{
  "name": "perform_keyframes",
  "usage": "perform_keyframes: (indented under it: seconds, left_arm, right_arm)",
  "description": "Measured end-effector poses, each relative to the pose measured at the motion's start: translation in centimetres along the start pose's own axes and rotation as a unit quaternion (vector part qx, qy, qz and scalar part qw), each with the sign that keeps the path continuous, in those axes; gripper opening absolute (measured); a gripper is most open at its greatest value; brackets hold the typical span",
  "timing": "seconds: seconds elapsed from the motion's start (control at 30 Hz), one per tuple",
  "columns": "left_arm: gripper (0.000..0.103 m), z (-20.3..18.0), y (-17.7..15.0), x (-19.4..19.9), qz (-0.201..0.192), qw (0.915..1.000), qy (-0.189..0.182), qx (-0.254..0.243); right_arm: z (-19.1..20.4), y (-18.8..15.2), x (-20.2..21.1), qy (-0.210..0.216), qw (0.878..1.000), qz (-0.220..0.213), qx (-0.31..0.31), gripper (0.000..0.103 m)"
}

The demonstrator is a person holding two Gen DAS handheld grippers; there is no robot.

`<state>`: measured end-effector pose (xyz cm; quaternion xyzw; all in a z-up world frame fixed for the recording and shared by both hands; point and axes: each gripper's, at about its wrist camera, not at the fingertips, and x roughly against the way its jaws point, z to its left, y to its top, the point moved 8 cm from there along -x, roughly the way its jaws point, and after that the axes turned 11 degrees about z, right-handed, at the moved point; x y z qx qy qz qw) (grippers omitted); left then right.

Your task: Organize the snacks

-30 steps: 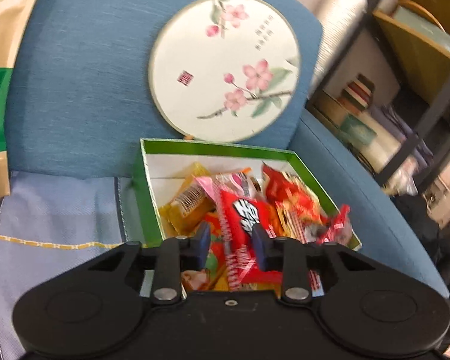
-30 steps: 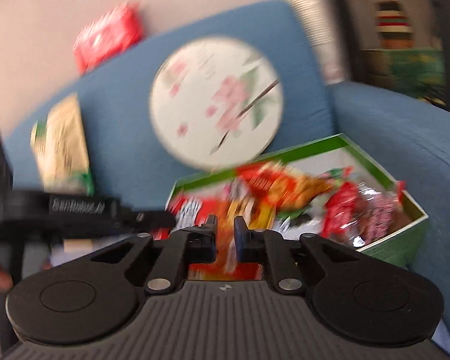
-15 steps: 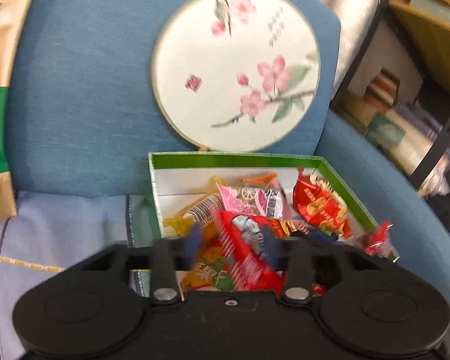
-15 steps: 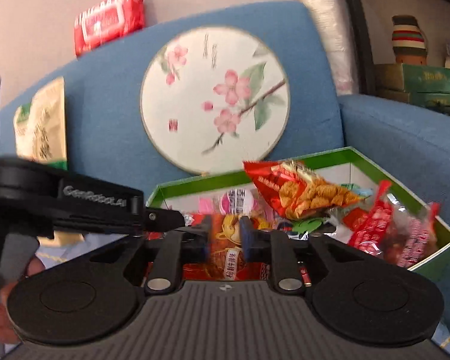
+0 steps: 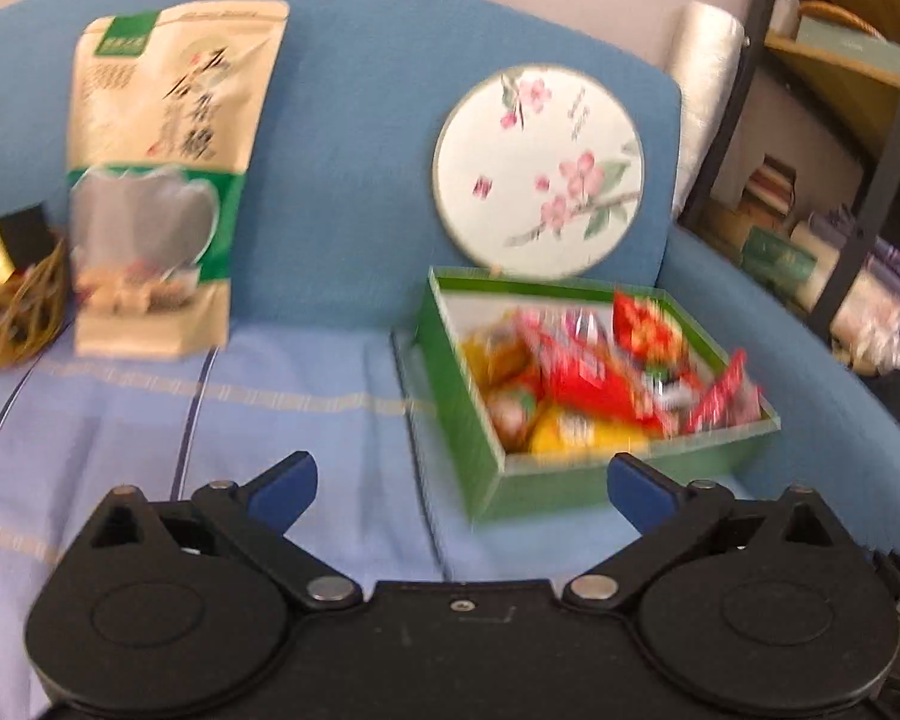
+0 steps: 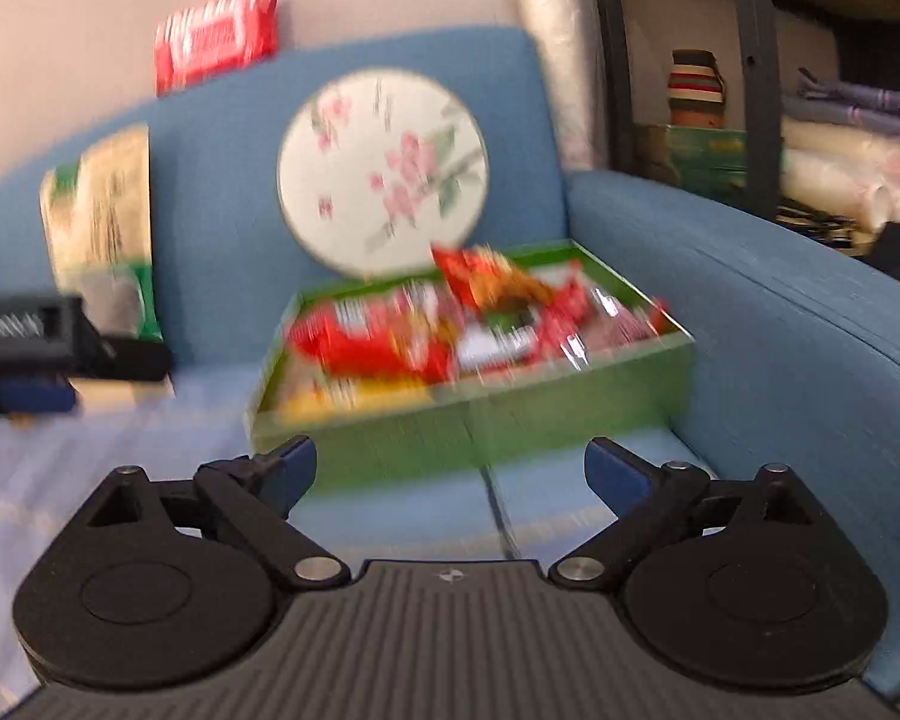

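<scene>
Both tools empty and spread wide: left tool (image 5: 459,489) low centre of its view, right tool (image 6: 450,468) low centre of its own, jaws just been opening, nothing between the pads in either. The snacks (image 5: 594,372) sit heaped in the green box (image 5: 546,489) on the sofa seat, right of centre in the left view, centre in the right view, just under the round floral fan (image 5: 537,171) leaning on the blue backrest. Risks, as I judge them: the pile is mounded above the box rim, with a red wrapper (image 5: 723,393) hanging over the right-hand wall, so a careless reach or a nudge to the box could spill packets onto the striped cloth (image 5: 210,420); the seat is soft, so the box may tip if pressed on one edge; both frames are motion-blurred, so aiming at one packet now would be unreliable; the two tools are close, the left one showing at mid-left of the right view, so they could clash. Left view only: a wire basket (image 5: 18,312) at far left edge holding dark and gold items, and the full tan-and-green pouch (image 5: 162,180) standing upper left. Right view only: the sofa armrest (image 6: 780,300) at right, plus shelves with folded bedding at upper right. Red pack (image 6: 216,36) on the backrest top shows whole only there.
</scene>
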<state>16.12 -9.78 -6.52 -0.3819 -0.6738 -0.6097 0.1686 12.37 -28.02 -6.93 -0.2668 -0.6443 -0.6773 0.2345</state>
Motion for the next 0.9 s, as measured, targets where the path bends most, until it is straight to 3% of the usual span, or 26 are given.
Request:
perform_keyframes:
  seconds: [0.3,0.6,0.9]
  left_arm:
    - [0.103,-0.6,-5.3,0.8,0.038,0.9986,0.035,0.001]
    - [0.103,0.3,-5.2,2.4,0.030,0.9976,0.062,0.005]
    - [0.103,0.5,-5.1,3.7,0.021,0.9981,0.058,0.008]
  right_arm:
    - [-0.2,-1.7,1.0,-0.036,0.999,0.029,0.011,0.103]
    - [-0.1,-1.3,2.4,-0.058,0.998,0.027,0.004,0.103]
    - [0.8,-0.8,3.0,-0.063,0.998,0.021,0.014,0.103]
